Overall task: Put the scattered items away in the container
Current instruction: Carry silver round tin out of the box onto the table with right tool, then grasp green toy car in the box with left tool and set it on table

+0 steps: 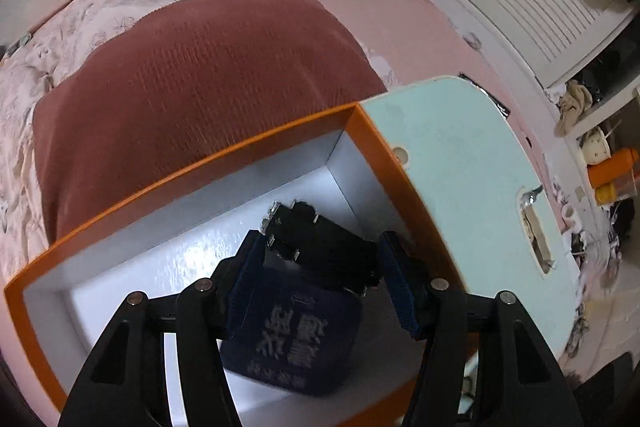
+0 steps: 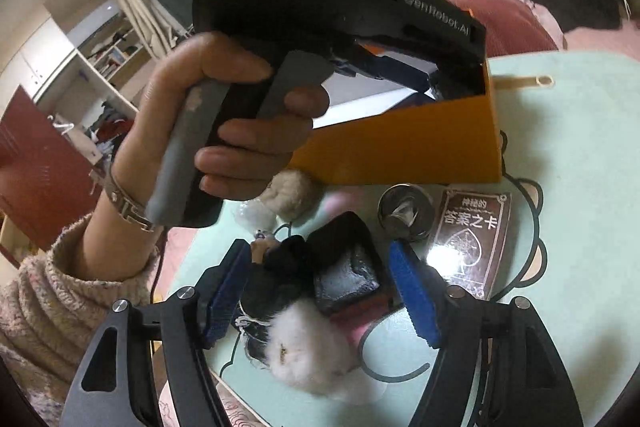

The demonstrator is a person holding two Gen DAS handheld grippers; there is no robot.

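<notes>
Left gripper [image 1: 322,242]: my pads are clamped on a black clip-like piece [image 1: 320,227], one blue pad on each side. I'm over the orange box [image 1: 168,183], low centre of the left wrist view, pointing steeply down into its white inside. A dark blue pouch [image 1: 296,343] already lies on the box floor right under my fingers.

Step here, as I judge it, is the drop. To do it well I should stay inside the walls, get low over the pouch and spread the pads fully so the piece doesn't snag on the ribbing. The near right wall is close to my right finger, so I shouldn't drift that way.

Right gripper [image 2: 318,251]: pads apart, gripping nothing. It hangs low over the mint table top [image 2: 568,131], bottom centre of the right wrist view. A small black case [image 2: 344,279], lid open with grey lining showing, sits between my pads and nearer the right one. I can't tell whether that pad touches it. A white fluffy pompom [image 2: 304,355] lies below it, towards the left pad.

A round metal tin [image 2: 404,211] and a card deck [image 2: 472,239] lie to the upper right, outside my fingers. The next grab looks like the case, so I'd centre on it and keep the pompom fluff out.
</notes>
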